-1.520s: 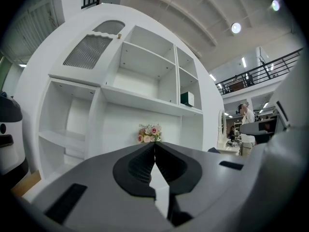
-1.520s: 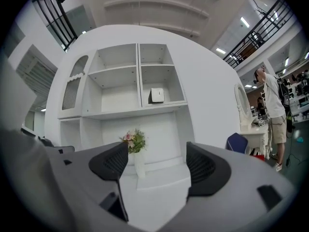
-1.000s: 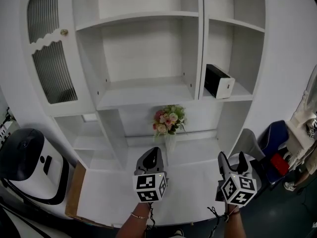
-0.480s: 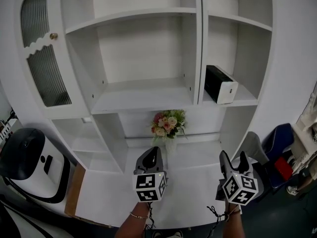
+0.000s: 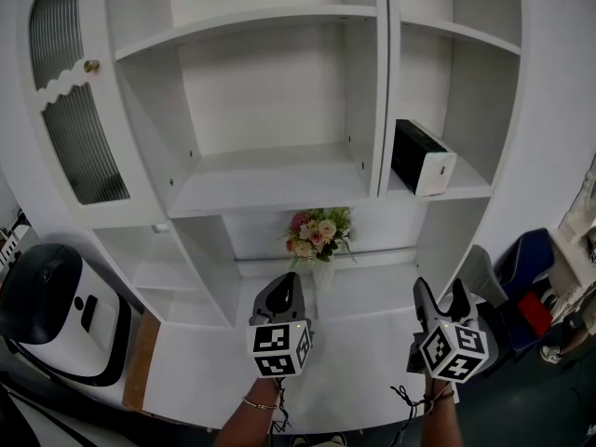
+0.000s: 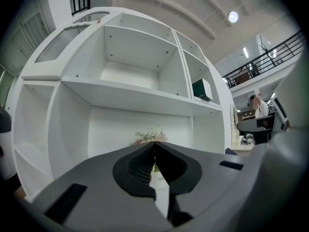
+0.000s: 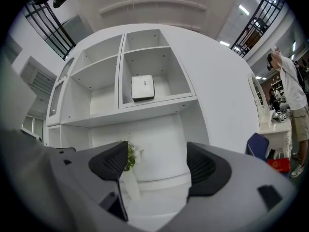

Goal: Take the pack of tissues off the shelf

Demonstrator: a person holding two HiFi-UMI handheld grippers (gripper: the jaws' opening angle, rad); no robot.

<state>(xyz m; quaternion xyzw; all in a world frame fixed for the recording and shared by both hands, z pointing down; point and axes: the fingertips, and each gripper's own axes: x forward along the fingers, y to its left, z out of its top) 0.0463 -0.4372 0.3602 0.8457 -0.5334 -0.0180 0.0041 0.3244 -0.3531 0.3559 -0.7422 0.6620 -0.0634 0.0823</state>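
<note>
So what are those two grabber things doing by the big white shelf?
A person holds a gripper in each hand, low in front of the white shelf unit. The left gripper is shut and empty; the right gripper is open and empty. The pack of tissues sits on a shelf up on the right, not touched yet. A bunch of flowers stands lower down, in the middle.

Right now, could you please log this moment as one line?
phase: pre-reach | left gripper: shut, empty | right gripper: open, empty | pack of tissues: on right shelf, untouched
</note>
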